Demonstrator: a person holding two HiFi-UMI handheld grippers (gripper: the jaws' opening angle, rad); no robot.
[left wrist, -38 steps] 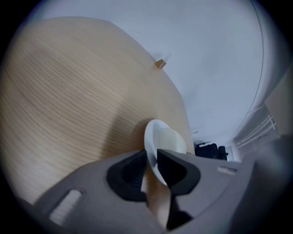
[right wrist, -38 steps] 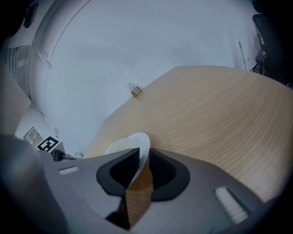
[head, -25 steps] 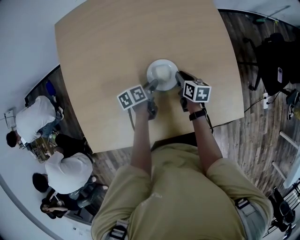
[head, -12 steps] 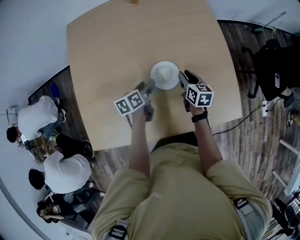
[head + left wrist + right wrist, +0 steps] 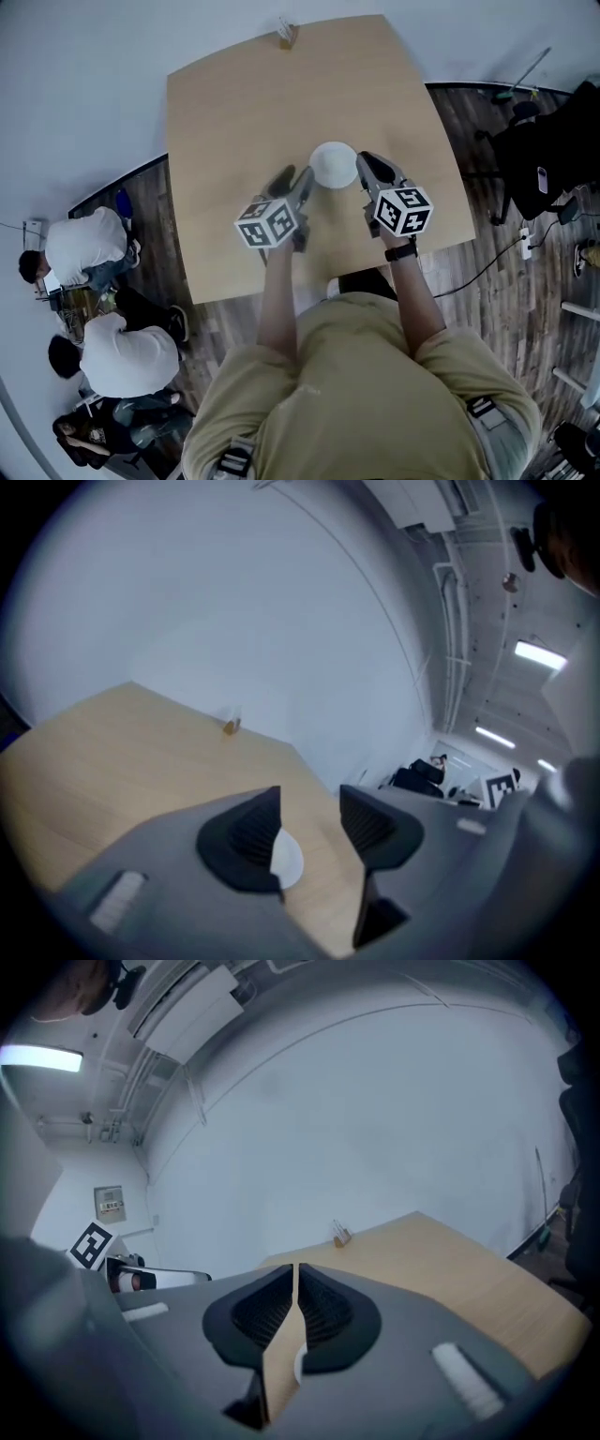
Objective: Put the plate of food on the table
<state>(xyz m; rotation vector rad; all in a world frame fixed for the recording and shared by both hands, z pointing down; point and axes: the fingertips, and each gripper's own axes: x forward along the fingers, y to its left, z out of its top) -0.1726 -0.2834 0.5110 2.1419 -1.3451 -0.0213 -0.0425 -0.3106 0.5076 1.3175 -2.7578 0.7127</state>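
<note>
1. The plate (image 5: 334, 164) sits flat on the table (image 5: 234, 112), near the middle and slightly toward the near edge. What food is on it is too small to make out.
2. Left gripper (image 5: 292, 180): jaws apart and closing, with nothing between the pads. The plate lies just ahead and to its right, not touching, and shows as a white sliver past the left jaw in the left gripper view.
3. Right gripper (image 5: 373, 171): jaws closing, almost together and empty, with only tabletop and a thin white edge showing through the slit. The plate is just beside it on its left, and I can't tell whether they touch.
4. Key relation: the plate lies between the two grippers, forward of both. It's round, so there is no long axis. The right gripper looks slightly nearer.
5. Judgement: the placing looks done, and the next move likely needs both grippers to back straight off without nudging the rim.
6. Surface: a smooth, pale wood top, bare except for a small holder (image 5: 286, 36) at the far edge.
7. Room: plain white wall, dark plank floor (image 5: 469, 103), people sitting (image 5: 80, 248) at left, dark chair and cables at right.
</note>
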